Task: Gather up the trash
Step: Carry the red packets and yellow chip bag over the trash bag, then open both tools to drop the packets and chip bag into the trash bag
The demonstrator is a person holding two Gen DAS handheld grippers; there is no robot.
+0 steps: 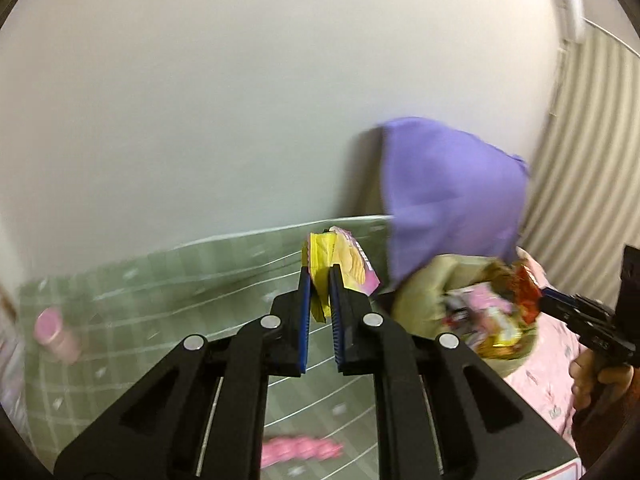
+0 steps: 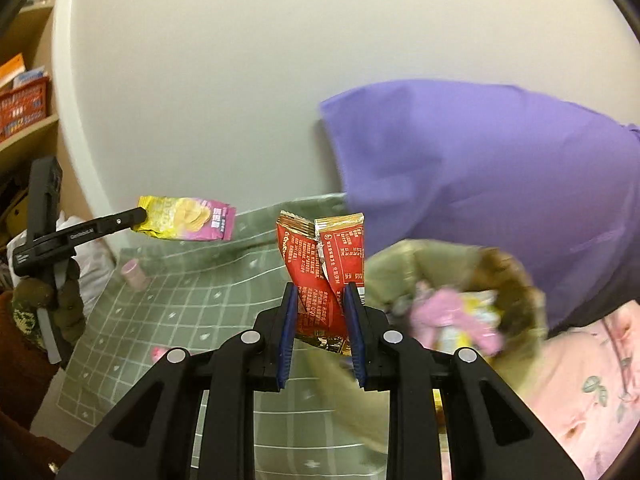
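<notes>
My left gripper (image 1: 320, 276) is shut on a yellow and pink chip packet (image 1: 344, 260), lifted above the green checked bedspread (image 1: 180, 280). The same chip packet (image 2: 188, 218) shows at the left of the right wrist view, pinched by the left gripper (image 2: 140, 216). My right gripper (image 2: 320, 292) is shut on a red and gold wrapper (image 2: 324, 268). The right gripper (image 1: 546, 294) enters the left view from the right, holding the red wrapper (image 1: 524, 284) over an olive bag (image 1: 424, 292) with several wrappers inside. The olive bag (image 2: 404, 268) lies just right of the red wrapper.
A purple pillow (image 2: 480, 172) leans on the white wall behind the bag. A pink cup (image 1: 54, 330) and a pink wrapper (image 1: 300, 450) lie on the bedspread. A pink floral quilt (image 2: 580, 392) is at the right. Shelves (image 2: 24, 100) stand at the far left.
</notes>
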